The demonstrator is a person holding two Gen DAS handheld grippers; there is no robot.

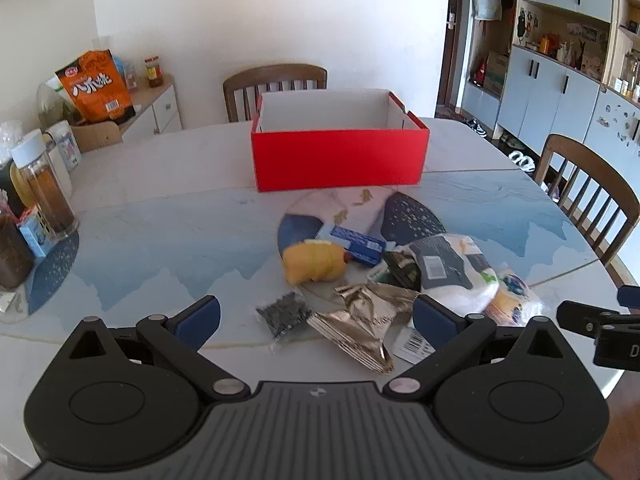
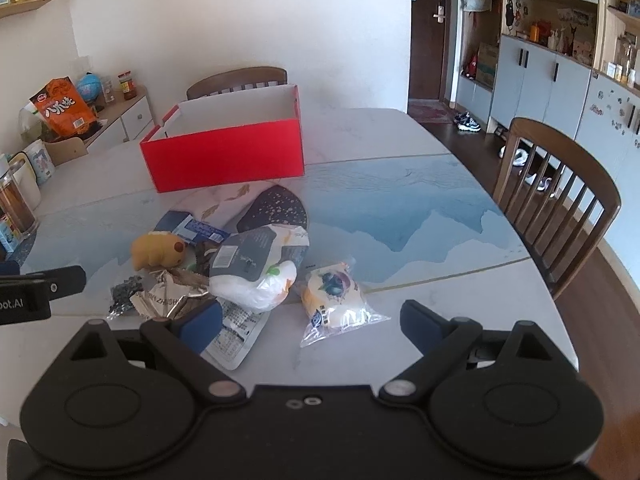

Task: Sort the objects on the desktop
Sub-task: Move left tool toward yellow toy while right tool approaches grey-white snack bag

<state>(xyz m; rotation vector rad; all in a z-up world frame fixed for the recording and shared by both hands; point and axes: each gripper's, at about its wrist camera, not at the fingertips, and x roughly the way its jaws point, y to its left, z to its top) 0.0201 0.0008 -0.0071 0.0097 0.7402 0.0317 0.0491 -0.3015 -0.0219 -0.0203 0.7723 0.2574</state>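
Left wrist view looks down across a pale table [image 1: 160,208] at an open red box [image 1: 340,158], which stands at the far side with a wooden chair [image 1: 276,80] behind it. Nearer than the box lies a loose heap of objects: a yellow plush toy [image 1: 314,262], a blue carton [image 1: 358,245] just beyond it, a crumpled silver foil packet [image 1: 362,318] at the near edge, a small bag of dark bits [image 1: 285,313] to its left, and a white plastic bag with a grey label [image 1: 452,270] to the right. The left gripper [image 1: 316,314] hangs above the near end of the heap with its jaws spread wide and nothing pressed between the blue pads; the foil packet shows in the gap below them. Right wrist view shows the same heap from further right, with a clear-wrapped bun with a blueberry print [image 2: 334,298] lying apart at the right of the white bag. The right gripper [image 2: 312,322] is likewise released, wide open above the bun, gripping nothing. Jars and bottles [image 1: 38,188] crowd the table's left edge, and an orange snack bag [image 1: 96,88] stands on a low cabinet beyond.
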